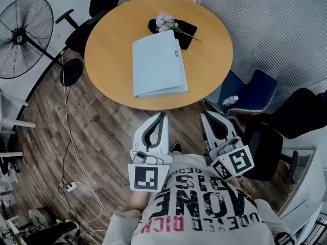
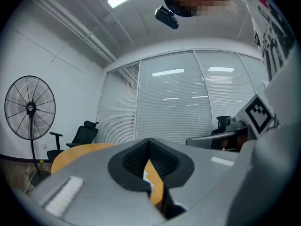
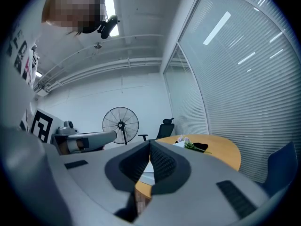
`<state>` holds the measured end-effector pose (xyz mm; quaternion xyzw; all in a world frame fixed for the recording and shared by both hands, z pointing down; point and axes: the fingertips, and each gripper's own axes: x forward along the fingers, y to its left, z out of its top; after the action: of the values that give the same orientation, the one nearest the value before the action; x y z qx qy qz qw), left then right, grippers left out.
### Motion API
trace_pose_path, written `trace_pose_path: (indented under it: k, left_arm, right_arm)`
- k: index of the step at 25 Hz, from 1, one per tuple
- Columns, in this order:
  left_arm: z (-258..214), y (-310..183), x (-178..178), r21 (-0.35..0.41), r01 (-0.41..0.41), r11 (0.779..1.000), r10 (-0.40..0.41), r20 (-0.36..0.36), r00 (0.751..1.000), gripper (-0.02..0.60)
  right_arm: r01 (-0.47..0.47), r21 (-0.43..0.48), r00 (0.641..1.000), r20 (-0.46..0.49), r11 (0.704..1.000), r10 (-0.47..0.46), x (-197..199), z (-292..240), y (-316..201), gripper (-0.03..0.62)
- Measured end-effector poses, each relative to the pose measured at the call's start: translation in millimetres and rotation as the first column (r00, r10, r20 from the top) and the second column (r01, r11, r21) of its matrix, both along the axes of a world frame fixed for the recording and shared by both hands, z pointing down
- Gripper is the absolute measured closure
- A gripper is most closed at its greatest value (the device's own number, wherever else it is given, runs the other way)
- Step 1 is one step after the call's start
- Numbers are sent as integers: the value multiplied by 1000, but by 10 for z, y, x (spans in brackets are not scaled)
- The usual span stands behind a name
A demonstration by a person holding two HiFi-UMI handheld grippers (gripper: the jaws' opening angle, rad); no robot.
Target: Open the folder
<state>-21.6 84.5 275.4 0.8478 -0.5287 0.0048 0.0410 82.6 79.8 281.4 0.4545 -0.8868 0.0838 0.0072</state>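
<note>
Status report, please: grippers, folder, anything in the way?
Left gripper and right gripper shut, empty, short of table. Folder closed, lying flat. Flowers at its far edge.

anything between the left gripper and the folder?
Nothing. In the head view only a bare strip of tabletop separates the left gripper from the folder.

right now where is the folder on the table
In the head view, the folder lies flat near the middle of the round table, its far end beside the black item under the flowers.
</note>
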Motion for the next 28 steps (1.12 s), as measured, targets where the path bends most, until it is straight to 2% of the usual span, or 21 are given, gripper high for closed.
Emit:
trace_pose_path:
  k: [9, 28]
  left_arm:
    - [70, 18, 34, -1, -14, 1000, 14, 0, 1000, 571]
    - [77, 36, 212, -1, -9, 1000, 9, -14, 1000, 571]
  right_arm:
    - [3, -17, 1000, -5, 1000, -3, -47, 88, 11, 582]
    - [10, -17, 1000, -16, 1000, -10, 123, 112, 21, 582]
